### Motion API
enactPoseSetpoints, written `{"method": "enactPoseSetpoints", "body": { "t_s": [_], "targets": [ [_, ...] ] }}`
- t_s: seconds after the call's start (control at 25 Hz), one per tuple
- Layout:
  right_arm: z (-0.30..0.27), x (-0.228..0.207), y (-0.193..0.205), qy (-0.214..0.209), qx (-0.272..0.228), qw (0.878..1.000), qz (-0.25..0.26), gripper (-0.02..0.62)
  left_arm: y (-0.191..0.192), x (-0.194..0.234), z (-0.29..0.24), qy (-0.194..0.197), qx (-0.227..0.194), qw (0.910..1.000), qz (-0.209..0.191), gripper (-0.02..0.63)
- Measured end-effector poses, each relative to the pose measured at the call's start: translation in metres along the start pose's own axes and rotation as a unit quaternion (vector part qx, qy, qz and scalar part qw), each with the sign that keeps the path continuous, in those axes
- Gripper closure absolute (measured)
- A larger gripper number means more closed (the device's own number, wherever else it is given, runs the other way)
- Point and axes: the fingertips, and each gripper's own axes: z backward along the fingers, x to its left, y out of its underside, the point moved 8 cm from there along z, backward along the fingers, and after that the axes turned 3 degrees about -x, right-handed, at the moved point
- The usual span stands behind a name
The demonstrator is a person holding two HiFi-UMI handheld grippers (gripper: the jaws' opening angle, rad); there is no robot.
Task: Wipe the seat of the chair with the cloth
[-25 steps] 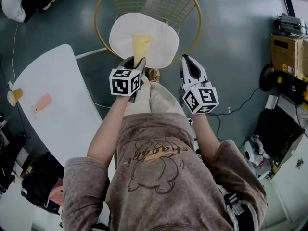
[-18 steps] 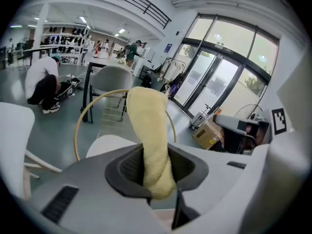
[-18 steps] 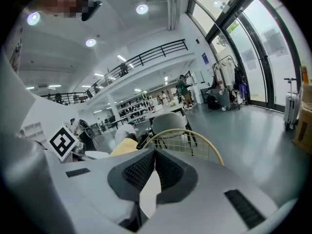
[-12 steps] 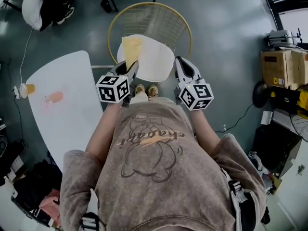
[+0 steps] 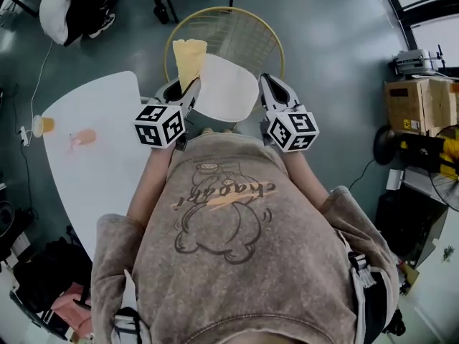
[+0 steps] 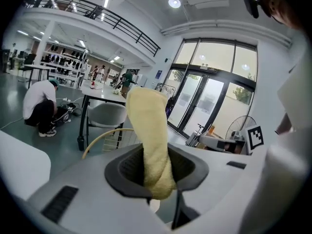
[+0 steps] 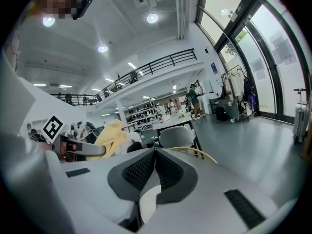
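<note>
Above the seat of the chair, the left gripper pinched the yellow cloth, held upright and apparently clear of it. The right gripper was pressed together, empty. Wiping looked paused, and next the cloth needed lowering flat onto the seat.

A twisted pale yellow cloth stands upright, pinched in the left gripper's fingers, above the seat's ten o'clock edge. The round white seat lies flat in its yellow wire chair.
</note>
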Motion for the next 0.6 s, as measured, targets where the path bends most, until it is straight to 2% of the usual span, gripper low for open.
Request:
{"method": "enactPoseSetpoints", "body": {
  "t_s": [0.2, 0.36, 0.6],
  "targets": [
    [0.003, 0.002, -0.015, -0.023, -0.037, 0.999, 0.023, 0.568, -0.013, 0.009, 0.021, 0.002, -0.075, 0.9964, -0.039, 0.499],
    [0.015, 0.000, -0.026, -0.014, -0.065, 0.997, 0.044, 0.568, -0.020, 0.007, 0.038, -0.008, -0.124, 0.9898, -0.070, 0.499],
    [0.027, 0.005, -0.034, 0.007, -0.113, 0.991, 0.065, 0.568, -0.022, 0.014, 0.056, -0.042, -0.179, 0.9801, -0.074, 0.497]
  ]
}}
